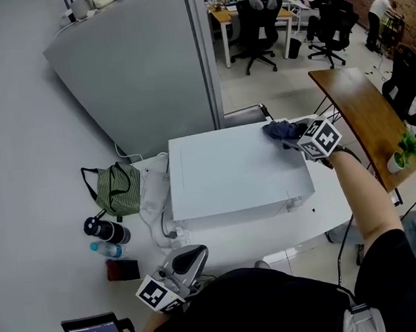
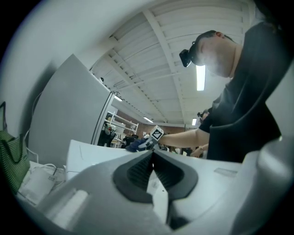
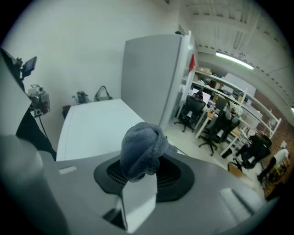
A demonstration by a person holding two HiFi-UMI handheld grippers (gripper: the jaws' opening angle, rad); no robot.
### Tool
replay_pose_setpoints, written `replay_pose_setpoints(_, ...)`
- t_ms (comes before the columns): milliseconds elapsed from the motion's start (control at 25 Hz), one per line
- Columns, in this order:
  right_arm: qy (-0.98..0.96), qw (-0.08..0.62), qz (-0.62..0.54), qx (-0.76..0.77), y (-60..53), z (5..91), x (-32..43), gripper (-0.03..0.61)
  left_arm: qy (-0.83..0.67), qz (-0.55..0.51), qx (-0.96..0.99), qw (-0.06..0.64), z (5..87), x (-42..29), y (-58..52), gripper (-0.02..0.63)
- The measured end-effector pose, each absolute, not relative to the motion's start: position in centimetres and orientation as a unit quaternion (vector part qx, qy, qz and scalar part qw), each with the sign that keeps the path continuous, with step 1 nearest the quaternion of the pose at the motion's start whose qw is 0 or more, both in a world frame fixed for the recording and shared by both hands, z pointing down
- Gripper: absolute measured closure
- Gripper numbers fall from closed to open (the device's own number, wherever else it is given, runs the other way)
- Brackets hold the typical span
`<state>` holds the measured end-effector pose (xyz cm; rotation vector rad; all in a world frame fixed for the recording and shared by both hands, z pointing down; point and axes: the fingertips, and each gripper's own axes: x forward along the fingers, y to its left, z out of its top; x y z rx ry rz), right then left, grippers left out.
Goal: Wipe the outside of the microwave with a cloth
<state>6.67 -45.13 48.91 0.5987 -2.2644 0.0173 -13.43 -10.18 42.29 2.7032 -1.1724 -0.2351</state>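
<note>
On microwave [image 1: 230, 174] top, far right corner: dark blue cloth [image 1: 280, 129] pinched in right gripper [image 1: 297, 139] fingers | near bench [image 1: 270, 228] front edge: left gripper [image 1: 189, 259] fingers pressed together, empty.

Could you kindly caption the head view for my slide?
The right tool holds a dark blue cloth at the far right top corner of the white microwave.

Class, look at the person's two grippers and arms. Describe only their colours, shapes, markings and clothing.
The left gripper and the right gripper both have smooth, light-grey moulded bodies, with dark ribbed pads lining the jaws. Each carries a white cube printed with black square markers. The person wears a black short-sleeved top, so the forearms are uncovered.
</note>
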Motion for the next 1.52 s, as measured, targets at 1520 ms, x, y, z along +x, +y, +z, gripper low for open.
replay_pose_setpoints(1520, -0.935, 0.343, -0.061, 0.058, -33.0, 46.5, -9.8, 0.456, -0.409, -0.088, 0.906, 0.071, 42.0, -15.5, -7.8, 0.611)
